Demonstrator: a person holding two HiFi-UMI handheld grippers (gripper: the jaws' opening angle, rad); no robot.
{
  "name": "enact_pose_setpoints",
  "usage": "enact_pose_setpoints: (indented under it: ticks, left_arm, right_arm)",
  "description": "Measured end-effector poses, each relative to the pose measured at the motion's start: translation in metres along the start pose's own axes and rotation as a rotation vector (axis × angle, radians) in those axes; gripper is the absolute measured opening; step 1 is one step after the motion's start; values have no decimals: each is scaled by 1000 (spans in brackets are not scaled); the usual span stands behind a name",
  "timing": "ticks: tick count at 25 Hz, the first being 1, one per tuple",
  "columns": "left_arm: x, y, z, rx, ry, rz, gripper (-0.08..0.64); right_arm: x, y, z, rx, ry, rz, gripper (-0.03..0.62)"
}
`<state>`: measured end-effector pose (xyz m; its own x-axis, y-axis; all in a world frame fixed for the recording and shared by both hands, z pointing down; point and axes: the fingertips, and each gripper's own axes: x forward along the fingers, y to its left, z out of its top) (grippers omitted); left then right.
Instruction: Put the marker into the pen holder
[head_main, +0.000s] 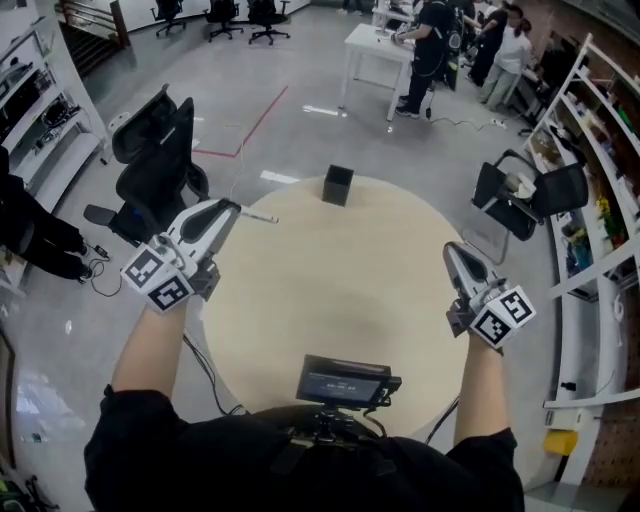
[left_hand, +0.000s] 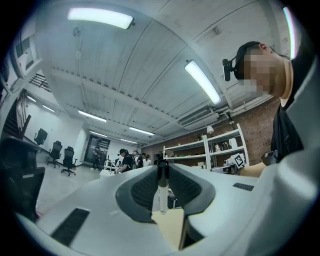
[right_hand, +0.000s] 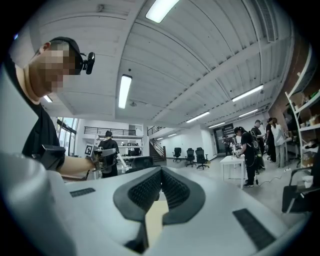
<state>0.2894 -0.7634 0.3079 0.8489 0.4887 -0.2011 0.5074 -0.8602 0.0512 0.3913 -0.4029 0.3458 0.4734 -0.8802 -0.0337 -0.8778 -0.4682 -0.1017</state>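
A slim white marker (head_main: 262, 217) with a black cap sticks out sideways from the tip of my left gripper (head_main: 236, 207), which is shut on it over the left rim of the round beige table (head_main: 340, 280). In the left gripper view the marker (left_hand: 162, 192) stands upright between the dark pads, cap uppermost. The black square pen holder (head_main: 338, 185) stands at the far edge of the table, up and to the right of the marker. My right gripper (head_main: 453, 249) hovers at the table's right side, shut with nothing in it; its pads (right_hand: 150, 190) meet along their length.
A black device with a screen (head_main: 345, 382) sits at the table's near edge. A black office chair (head_main: 158, 160) stands left of the table and another (head_main: 530, 195) to the right. Shelves line both walls. People stand at a white table (head_main: 380, 45) far back.
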Motion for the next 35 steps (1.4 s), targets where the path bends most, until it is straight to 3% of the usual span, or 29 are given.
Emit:
enact_pose_setpoints:
  ticks: [5,13,27,35]
  left_arm:
    - [74,21,-27,26,74,-45,64]
    - [151,69,-91,47,173,-53,64]
    - [257,154,-206,7,209,-6,64]
    - [314,168,-268,66,273,-35,64]
  right_arm:
    - [8,-30,-18,-17,8,-40,5]
    - [32,-57,-77,24,48,-59,5]
    - [87,-97,-189,116,118,-21,5]
    - [96,-113,-243,176,147,-1,5]
